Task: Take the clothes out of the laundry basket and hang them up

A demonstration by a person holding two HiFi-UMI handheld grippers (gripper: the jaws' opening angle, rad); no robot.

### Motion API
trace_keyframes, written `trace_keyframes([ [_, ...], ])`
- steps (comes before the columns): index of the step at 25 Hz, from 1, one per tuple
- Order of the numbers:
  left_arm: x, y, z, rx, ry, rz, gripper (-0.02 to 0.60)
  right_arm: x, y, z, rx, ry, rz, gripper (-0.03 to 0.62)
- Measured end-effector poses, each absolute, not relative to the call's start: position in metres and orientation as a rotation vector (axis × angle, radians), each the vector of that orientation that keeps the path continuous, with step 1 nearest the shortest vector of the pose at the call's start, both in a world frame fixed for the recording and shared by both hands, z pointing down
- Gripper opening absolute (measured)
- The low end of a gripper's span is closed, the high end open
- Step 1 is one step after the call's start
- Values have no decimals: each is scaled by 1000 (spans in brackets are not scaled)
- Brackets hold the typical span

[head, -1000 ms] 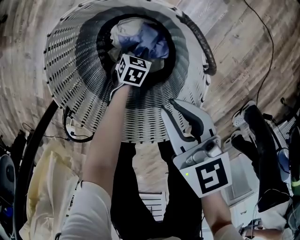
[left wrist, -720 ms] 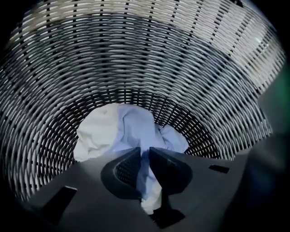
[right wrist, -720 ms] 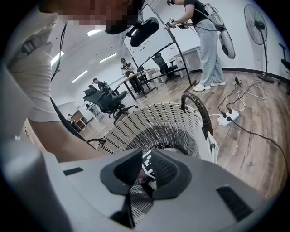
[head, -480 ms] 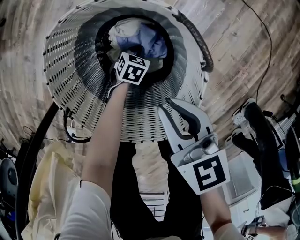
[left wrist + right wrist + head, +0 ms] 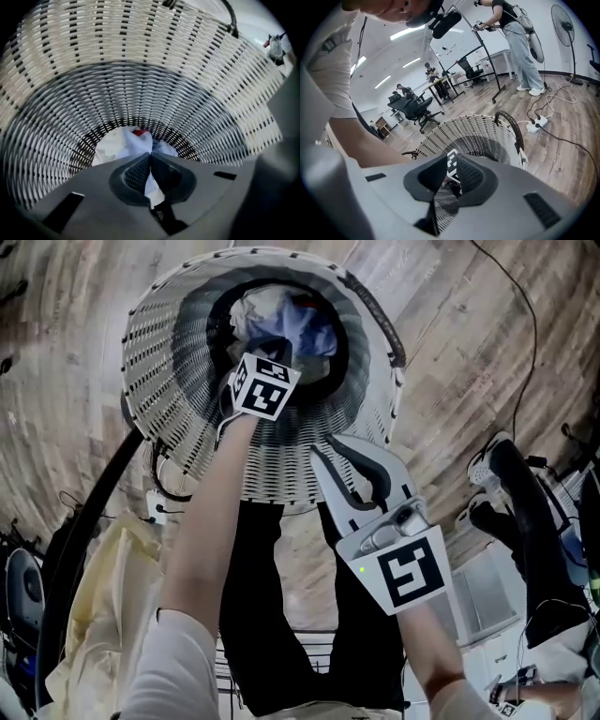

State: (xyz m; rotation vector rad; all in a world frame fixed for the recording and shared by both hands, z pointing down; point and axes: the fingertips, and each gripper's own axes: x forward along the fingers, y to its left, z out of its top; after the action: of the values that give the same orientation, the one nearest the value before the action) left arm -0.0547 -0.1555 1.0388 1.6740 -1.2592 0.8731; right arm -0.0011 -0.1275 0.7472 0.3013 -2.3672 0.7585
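A white wicker laundry basket (image 5: 197,437) stands on the wooden floor, seen from above. Crumpled pale blue and white clothes (image 5: 281,320) lie at its bottom. My left gripper (image 5: 150,157) reaches down inside the basket, its marker cube (image 5: 262,385) hiding the jaws in the head view. It is shut on a fold of pale blue cloth (image 5: 151,185), which runs down to the pile (image 5: 124,145). My right gripper (image 5: 328,451) hovers outside the near rim with its jaws apart. They have closed a little and hold nothing (image 5: 452,161).
A black rack pole (image 5: 94,502) curves past the basket's left side, with yellow cloth (image 5: 84,615) beneath it. A cable (image 5: 525,324) crosses the floor at right. In the right gripper view a person (image 5: 520,42) stands at a rack beside a fan (image 5: 569,28) and a power strip (image 5: 536,124).
My left arm has lifted a little inside the basket, cube nearer the camera. The right gripper has risen slightly towards the rim. The basket sits further right in the view.
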Motion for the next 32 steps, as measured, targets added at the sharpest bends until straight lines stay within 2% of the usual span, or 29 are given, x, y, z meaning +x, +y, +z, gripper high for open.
trace_keyframes([
  [22,-59,-101,851,1633,-1377,674,23,11,-118,657,279,-2359,708,67],
  [32,-50,-106,732,1691,-1479,548,23,19,-132,602,268,-2366,660,69],
])
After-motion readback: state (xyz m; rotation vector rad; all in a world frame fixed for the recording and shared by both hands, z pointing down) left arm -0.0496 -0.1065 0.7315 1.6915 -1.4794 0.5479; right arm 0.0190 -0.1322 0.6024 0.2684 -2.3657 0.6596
